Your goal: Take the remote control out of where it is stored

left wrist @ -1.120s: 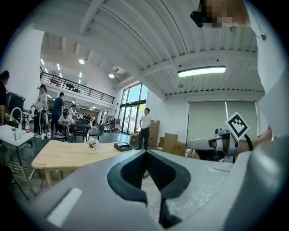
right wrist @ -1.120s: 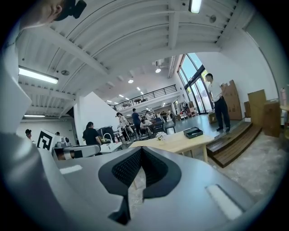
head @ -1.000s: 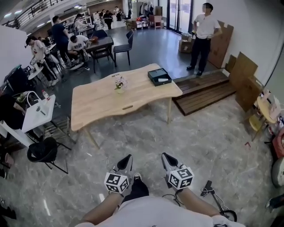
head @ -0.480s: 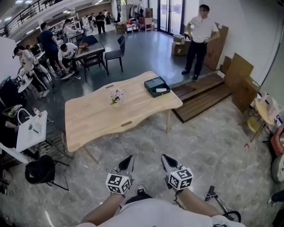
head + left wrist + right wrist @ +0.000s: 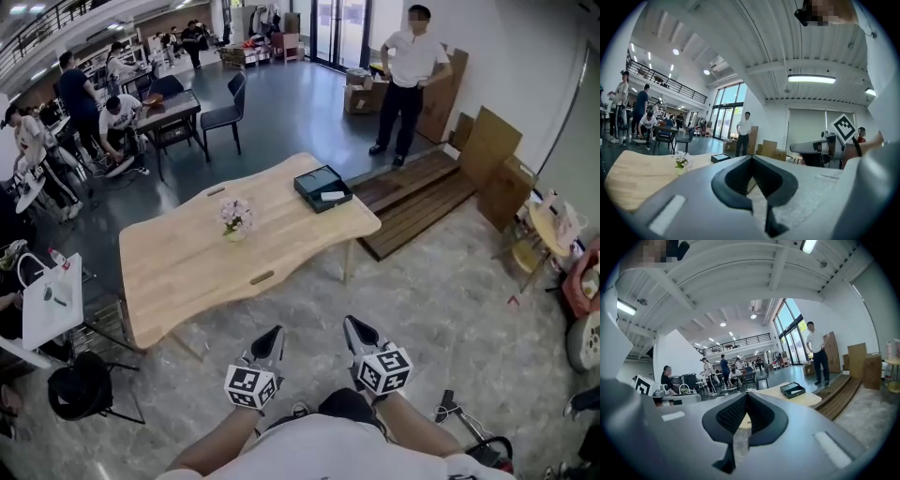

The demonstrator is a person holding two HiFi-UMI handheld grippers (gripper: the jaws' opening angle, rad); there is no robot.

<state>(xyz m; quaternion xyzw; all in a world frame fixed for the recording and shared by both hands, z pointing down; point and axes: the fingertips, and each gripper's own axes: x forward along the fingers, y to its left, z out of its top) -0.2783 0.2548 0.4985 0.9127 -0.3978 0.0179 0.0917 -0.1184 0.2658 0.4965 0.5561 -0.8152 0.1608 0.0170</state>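
head view, left gripper (image 5: pixel 271 336): held low in front of the person, over the grey marbled floor (image 5: pixel 441 300); its jaws are pressed together with nothing between them.
head view, right gripper (image 5: pixel 353 328): just beside the left gripper at the same height; jaws likewise closed and empty.
head view, light wooden table with a wavy edge (image 5: pixel 187 267): well ahead of the 2 grippers.
head view, dark shallow open box (image 5: pixel 314 180): on the table's far right corner.
head view, slim white remote control (image 5: pixel 333 196): lying inside the box, towards its right side.
head view, small pot of pale flowers (image 5: pixel 233 218): near the middle of the table, left of the box and apart from it.
head view, standing person in a white shirt (image 5: pixel 404 80): beyond the table, next to brown cardboard boxes (image 5: pixel 436 89).
head view, brown wooden plank platform (image 5: pixel 422 192): on the floor, right of the table.
left gripper view, jaws: the 2 dark pads meet and hold nothing.
left gripper view, box: on the tabletop beyond the flowers, far from the jaw tips.
left gripper view, right gripper: shows at the right edge with its marker cube.
right gripper view, jaws: together, empty.
right gripper view, remote control: a pale bar in the box at the table's corner, well past the jaw tips.
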